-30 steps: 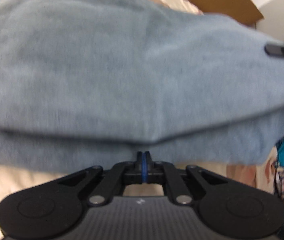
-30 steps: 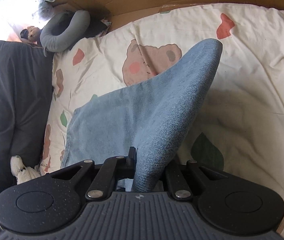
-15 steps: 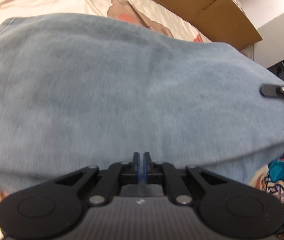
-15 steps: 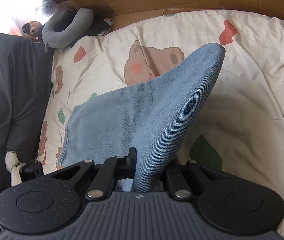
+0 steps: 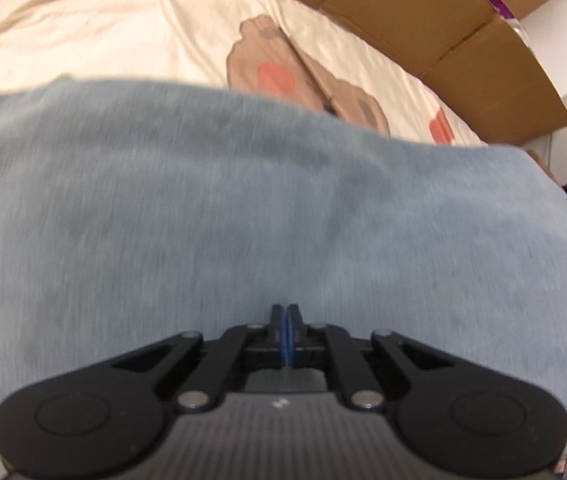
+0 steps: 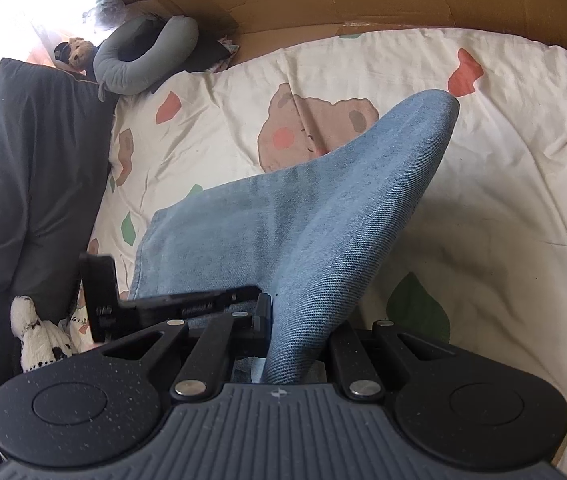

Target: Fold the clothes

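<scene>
Jeans (image 6: 323, 216): being pinched by right gripper (image 6: 283, 332) above the bedsheet (image 6: 503, 160); left gripper (image 5: 285, 320) pressed together, empty. Risk: denim slipping free, fold collapsing.

Hardly anything is reading clearly. A black bracket (image 6: 135, 304) at about eight o'clock in the right wrist view is carrying pale embossed marks — possibly digits and a short word — too blurred to make out. A tiny white emblem is showing on each gripper's ribbed body, wordless.
</scene>
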{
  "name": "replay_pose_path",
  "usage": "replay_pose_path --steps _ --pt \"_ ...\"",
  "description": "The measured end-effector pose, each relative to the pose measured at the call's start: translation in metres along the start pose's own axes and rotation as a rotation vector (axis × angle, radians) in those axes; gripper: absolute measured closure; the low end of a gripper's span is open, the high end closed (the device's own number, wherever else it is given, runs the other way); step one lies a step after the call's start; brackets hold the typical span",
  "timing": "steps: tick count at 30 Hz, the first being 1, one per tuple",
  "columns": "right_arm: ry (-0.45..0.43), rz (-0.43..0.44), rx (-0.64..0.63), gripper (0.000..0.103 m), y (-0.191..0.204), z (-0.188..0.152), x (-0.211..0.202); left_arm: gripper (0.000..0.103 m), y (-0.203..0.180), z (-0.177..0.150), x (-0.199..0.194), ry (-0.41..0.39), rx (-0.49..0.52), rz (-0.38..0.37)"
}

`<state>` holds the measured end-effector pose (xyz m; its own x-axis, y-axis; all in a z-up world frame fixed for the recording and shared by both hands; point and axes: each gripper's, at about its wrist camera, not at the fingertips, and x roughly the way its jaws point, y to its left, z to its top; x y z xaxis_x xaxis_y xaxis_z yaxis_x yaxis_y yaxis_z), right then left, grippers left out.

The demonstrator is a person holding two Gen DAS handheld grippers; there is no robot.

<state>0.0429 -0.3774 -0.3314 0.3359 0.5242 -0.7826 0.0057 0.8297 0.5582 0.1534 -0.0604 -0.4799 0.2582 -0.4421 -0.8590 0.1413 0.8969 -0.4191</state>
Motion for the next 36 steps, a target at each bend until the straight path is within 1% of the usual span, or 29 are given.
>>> replay_pose_path --steps 7,14,17,20,28,30,36 --pt "-0.008 0.005 -0.004 0.096 0.003 -0.003 -0.002 0.100 -0.009 0.032 0.018 -0.013 -0.020 0.027" --pt "-0.013 0.011 -0.018 0.096 0.008 -0.004 -0.002 0.100 -0.020 0.057 0.026 -0.038 -0.007 0.032" --pt "-0.014 0.013 -0.023 0.096 0.009 -0.005 -0.002 0.100 -0.019 0.067 0.030 -0.037 -0.016 0.030" --pt "-0.015 0.016 -0.024 0.096 0.009 -0.005 -0.002 0.100 -0.014 0.071 0.032 -0.035 -0.037 0.018" --pt "-0.001 0.033 -0.070 0.096 0.023 -0.006 -0.001 0.100 -0.017 0.081 0.039 -0.025 0.004 0.034" --pt "0.006 0.030 -0.083 0.096 0.028 -0.005 -0.002 0.100 -0.017 0.082 0.038 -0.033 -0.009 0.033" --pt "0.029 0.007 -0.125 0.096 0.039 0.001 -0.003 0.101 -0.017 0.087 0.027 -0.093 -0.021 0.017"
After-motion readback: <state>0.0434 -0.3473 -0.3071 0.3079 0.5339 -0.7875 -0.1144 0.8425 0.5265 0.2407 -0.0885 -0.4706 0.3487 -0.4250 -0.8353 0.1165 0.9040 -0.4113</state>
